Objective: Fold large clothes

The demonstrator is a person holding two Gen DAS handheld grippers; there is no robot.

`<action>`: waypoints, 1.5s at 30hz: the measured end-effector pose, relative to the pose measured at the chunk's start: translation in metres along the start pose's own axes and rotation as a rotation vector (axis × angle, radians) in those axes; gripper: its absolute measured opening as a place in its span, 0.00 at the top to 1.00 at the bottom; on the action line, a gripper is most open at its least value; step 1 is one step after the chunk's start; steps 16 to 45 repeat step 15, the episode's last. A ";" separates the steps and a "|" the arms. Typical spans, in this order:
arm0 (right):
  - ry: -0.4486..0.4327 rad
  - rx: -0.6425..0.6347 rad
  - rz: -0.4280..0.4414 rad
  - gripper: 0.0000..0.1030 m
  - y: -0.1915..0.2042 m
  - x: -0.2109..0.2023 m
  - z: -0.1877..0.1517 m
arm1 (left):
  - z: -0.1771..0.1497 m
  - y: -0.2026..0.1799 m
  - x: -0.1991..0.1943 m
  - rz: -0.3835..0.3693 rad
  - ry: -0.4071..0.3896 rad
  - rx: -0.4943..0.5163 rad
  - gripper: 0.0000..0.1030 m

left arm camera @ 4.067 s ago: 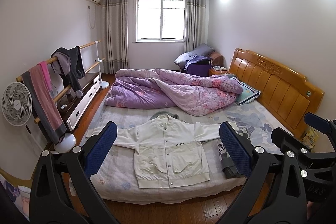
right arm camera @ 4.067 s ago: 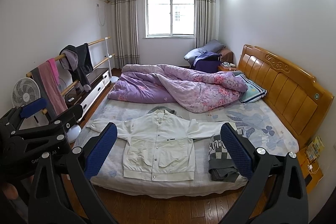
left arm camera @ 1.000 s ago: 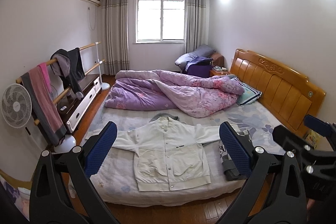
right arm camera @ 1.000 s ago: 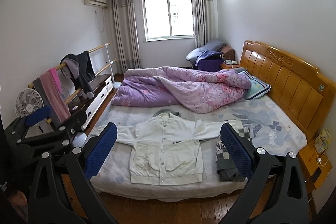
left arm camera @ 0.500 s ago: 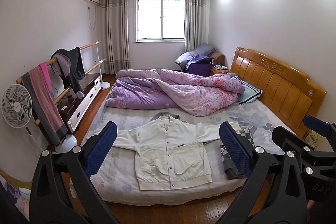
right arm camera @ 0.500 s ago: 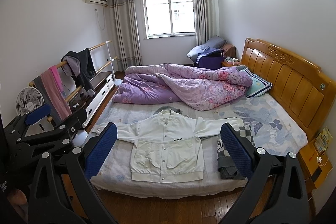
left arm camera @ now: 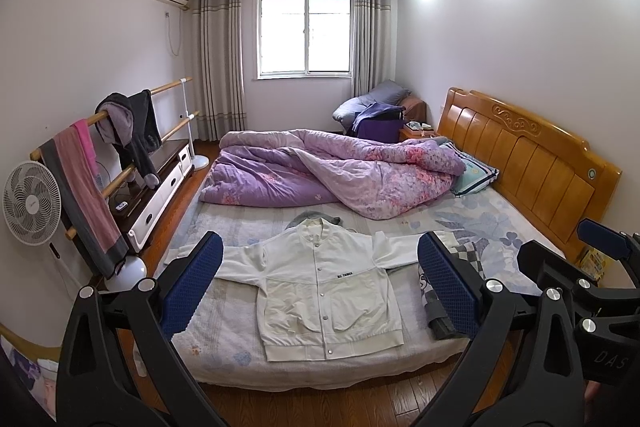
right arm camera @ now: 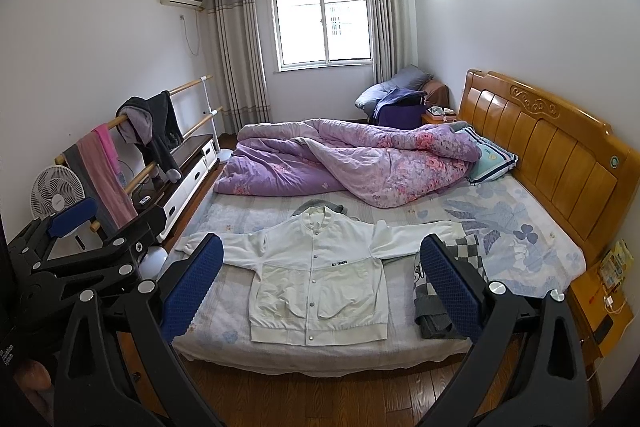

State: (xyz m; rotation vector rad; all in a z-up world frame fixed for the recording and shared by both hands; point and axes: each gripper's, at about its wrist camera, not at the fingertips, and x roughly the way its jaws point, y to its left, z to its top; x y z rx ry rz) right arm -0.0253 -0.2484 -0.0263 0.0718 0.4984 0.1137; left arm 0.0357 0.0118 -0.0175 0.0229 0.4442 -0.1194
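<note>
Little had shifted beyond a slight drift of both views. My left gripper (left arm camera: 318,281) and right gripper (right arm camera: 322,281) hung wide apart, empty, short of the white jacket (left arm camera: 326,283) spread flat by the bed's (left arm camera: 224,359) near edge; folding unstarted, next reaching a sleeve.

a white snap-front jacket (left arm camera: 326,287) lies flat, face up, buttoned, sleeves spread, near the bed's (left arm camera: 224,347) foot edge.

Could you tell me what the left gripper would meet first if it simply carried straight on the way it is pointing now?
Probably nothing nearby: the left gripper, open and held back from the bed, points across the white jacket towards the purple quilt. Continuing straight, it would likely meet the quilt first, though fisheye depth is uncertain.
</note>
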 end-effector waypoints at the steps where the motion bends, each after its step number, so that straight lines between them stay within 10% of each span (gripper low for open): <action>1: 0.001 0.000 0.000 0.08 0.000 0.001 -0.001 | -0.001 0.001 0.000 0.001 0.000 0.001 0.05; 45: 0.004 0.004 0.000 0.07 0.000 0.002 -0.005 | 0.000 -0.001 0.000 0.001 0.003 0.003 0.05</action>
